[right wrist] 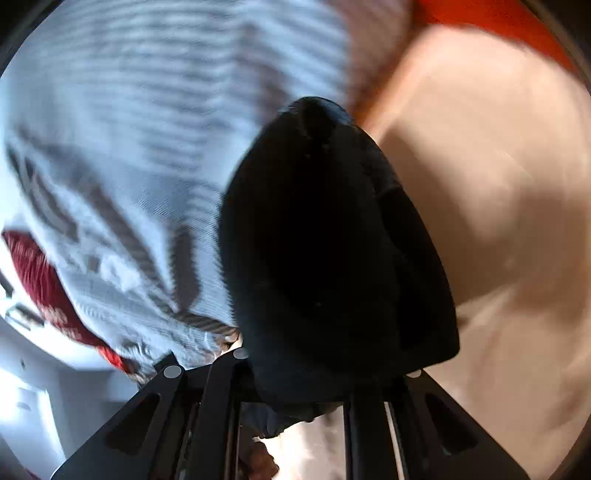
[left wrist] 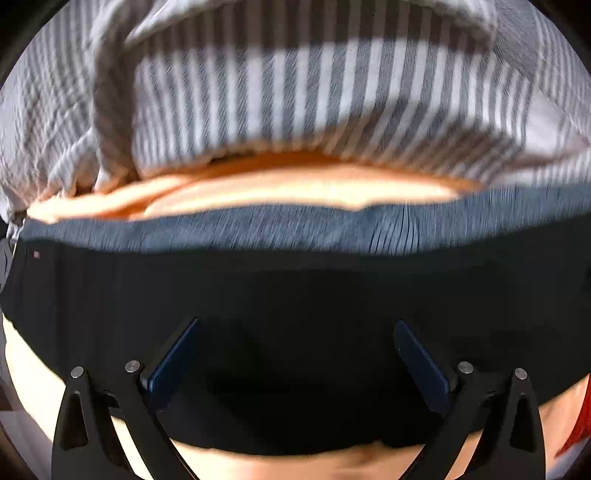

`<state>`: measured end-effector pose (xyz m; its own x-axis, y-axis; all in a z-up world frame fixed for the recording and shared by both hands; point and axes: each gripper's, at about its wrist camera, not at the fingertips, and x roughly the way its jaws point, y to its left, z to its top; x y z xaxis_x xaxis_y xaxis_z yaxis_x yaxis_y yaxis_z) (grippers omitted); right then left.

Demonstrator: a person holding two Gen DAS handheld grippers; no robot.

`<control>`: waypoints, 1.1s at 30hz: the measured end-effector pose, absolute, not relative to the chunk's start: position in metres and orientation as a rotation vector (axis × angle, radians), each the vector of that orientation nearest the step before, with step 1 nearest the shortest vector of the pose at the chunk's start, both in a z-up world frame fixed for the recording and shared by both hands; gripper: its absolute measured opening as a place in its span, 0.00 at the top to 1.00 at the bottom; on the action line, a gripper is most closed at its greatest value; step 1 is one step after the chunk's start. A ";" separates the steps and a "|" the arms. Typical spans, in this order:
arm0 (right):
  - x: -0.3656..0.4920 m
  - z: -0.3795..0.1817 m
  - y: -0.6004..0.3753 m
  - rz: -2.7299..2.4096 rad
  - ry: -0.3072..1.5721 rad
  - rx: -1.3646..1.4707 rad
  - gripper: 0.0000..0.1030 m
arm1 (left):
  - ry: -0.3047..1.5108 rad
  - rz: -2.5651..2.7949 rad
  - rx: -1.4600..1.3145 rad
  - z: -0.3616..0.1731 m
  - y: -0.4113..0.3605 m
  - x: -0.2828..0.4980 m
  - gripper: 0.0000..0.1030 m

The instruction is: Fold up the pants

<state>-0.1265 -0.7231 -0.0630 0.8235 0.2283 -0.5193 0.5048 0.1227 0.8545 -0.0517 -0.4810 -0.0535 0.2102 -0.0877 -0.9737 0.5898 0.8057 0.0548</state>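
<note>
The black pants (left wrist: 295, 295) lie as a wide dark band across a peach surface (left wrist: 33, 369) in the left wrist view. My left gripper (left wrist: 295, 332) is open just above them, its blue fingers (left wrist: 173, 362) spread wide over the black cloth. In the right wrist view my right gripper (right wrist: 295, 384) is shut on a bunched fold of the black pants (right wrist: 325, 251), which rises in front of the lens and hides the fingertips.
A grey-and-white striped blanket (left wrist: 295, 92) lies beyond the pants, with a blue-grey cloth (left wrist: 332, 229) and orange cloth (left wrist: 295, 184) between. The striped blanket (right wrist: 147, 129), a red cloth (right wrist: 40, 280) and an orange-red patch (right wrist: 498, 18) show in the right wrist view.
</note>
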 end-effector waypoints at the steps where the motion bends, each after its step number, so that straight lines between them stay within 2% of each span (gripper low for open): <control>1: -0.116 -0.046 -0.715 -0.209 0.625 1.413 0.87 | 1.301 -0.490 0.493 -0.061 -0.476 -0.055 0.00; 7: -0.062 0.006 -0.667 -0.191 0.708 1.175 0.86 | 1.343 -0.550 0.511 -0.071 -0.465 -0.053 0.00; 14: 0.005 0.033 -0.603 -0.184 0.823 0.963 0.86 | 1.283 -0.531 0.425 -0.023 -0.385 -0.007 0.00; 21: 0.089 0.006 -0.509 -0.228 1.000 0.721 0.86 | 1.295 -0.388 0.427 -0.015 -0.287 0.051 0.00; 24: 0.128 -0.038 -0.457 -0.318 1.143 0.565 0.84 | 1.320 -0.314 0.399 -0.020 -0.251 0.069 0.00; 25: 0.132 -0.047 -0.445 -0.344 1.166 0.540 0.77 | 1.324 -0.302 0.394 -0.026 -0.246 0.070 0.00; 27: 0.144 -0.055 -0.424 -0.416 1.197 0.450 0.70 | 1.334 -0.289 0.387 -0.029 -0.229 0.076 0.00; 28: 0.150 -0.053 -0.410 -0.434 1.204 0.387 0.62 | 1.336 -0.287 0.389 -0.035 -0.218 0.081 0.00; 29: 0.153 -0.050 -0.402 -0.430 1.205 0.360 0.49 | 1.335 -0.283 0.395 -0.043 -0.215 0.082 0.00; 31: 0.156 -0.045 -0.392 -0.421 1.203 0.328 0.38 | 1.336 -0.278 0.409 -0.040 -0.206 0.086 0.00; 33: 0.151 -0.027 -0.358 -0.346 1.177 0.256 0.38 | 1.341 -0.284 0.408 -0.038 -0.205 0.090 0.00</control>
<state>0.1515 -0.3583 -0.0272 0.3413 -0.1304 -0.9309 0.3945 0.9187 0.0160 0.0902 -0.2046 -0.0383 0.2106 0.0333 -0.9770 0.4261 0.8963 0.1225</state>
